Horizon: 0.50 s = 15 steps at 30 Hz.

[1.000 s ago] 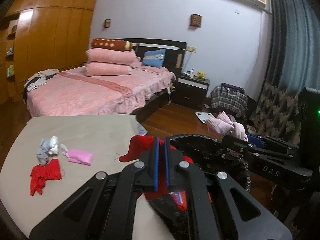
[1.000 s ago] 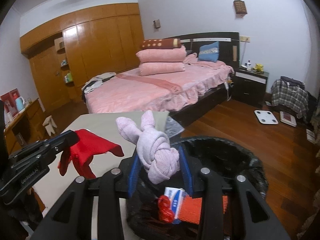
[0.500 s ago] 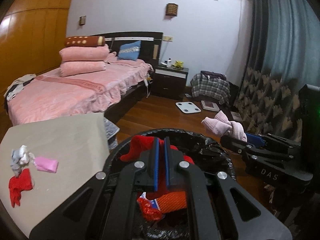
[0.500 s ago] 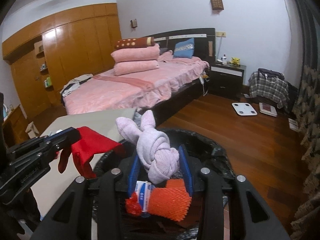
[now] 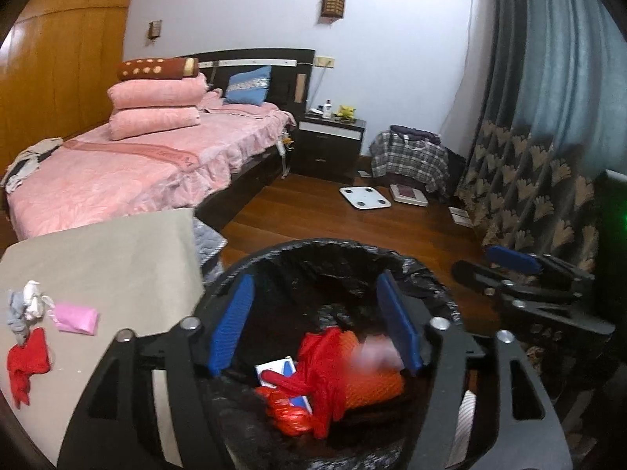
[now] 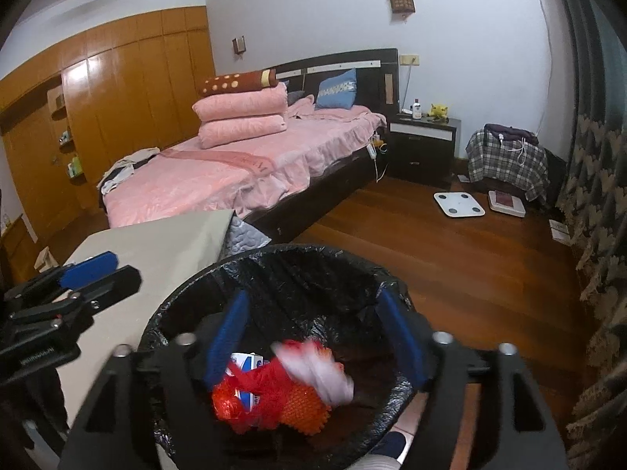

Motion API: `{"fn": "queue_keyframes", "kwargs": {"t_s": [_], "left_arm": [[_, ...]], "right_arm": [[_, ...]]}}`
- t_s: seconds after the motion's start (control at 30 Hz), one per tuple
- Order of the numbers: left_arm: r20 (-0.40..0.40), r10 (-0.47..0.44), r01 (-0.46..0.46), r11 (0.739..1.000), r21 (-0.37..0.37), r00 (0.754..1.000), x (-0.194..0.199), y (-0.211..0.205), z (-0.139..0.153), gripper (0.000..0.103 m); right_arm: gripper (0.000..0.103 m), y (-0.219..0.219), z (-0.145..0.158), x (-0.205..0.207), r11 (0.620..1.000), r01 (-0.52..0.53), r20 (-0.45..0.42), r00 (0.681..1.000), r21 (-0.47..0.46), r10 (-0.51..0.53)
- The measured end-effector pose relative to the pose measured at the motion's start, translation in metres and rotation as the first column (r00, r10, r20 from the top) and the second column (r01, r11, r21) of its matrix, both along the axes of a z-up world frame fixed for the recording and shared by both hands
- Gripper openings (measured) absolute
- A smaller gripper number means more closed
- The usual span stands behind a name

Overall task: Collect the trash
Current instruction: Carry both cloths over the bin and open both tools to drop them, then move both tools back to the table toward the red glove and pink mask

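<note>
My left gripper hangs over the black-lined trash bin, its jaws opening with nothing pressed between the blue pads. The red cloth it carried lies in the bin on an orange mesh item. My right gripper is over the same bin, jaws opening too. Below it, the pale pink knotted cloth is a falling blur above the red cloth. On the beige table lie a grey-white rag, a pink packet and another red cloth.
The other gripper shows in each view: the right gripper beside the bin, the left gripper over the table edge. Beyond are a pink bed, a dark nightstand, a white scale on the wood floor, and patterned curtains.
Both grippers moved from the table side to above the bin, then opened. The red cloth and the pink knotted cloth left the jaws and dropped into the bin.
</note>
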State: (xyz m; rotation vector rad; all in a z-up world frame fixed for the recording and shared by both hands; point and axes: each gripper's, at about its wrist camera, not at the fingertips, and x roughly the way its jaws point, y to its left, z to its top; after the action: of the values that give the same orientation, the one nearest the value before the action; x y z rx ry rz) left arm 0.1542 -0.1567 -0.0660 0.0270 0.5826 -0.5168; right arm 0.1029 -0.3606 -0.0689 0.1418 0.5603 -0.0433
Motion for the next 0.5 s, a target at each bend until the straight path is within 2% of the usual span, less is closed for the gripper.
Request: {"fn": "queue_keyframes", "kwargs": {"t_s": [0.07, 0.2, 0.5], "left_arm": [[0.014, 0.028, -0.028, 1.0, 0.003, 1.0, -0.004, 0.011, 0.004, 0.076], [0.026, 0.086, -0.086, 0.996, -0.001, 0.996, -0.012, 0.034, 0.012, 0.086], [0.046, 0.186, -0.186, 0.983, -0.009, 0.981, -0.031, 0.081, 0.027, 0.09]], "right_arm": [[0.09, 0.002, 0.003, -0.004, 1.0, 0.006, 0.013, 1.0, -0.009, -0.006], [0.097, 0.013, 0.01, -0.01, 1.0, -0.018, 0.032, 0.999, -0.011, 0.018], [0.097, 0.045, 0.024, -0.012, 0.997, -0.083, 0.058, 0.995, -0.006, 0.083]]}}
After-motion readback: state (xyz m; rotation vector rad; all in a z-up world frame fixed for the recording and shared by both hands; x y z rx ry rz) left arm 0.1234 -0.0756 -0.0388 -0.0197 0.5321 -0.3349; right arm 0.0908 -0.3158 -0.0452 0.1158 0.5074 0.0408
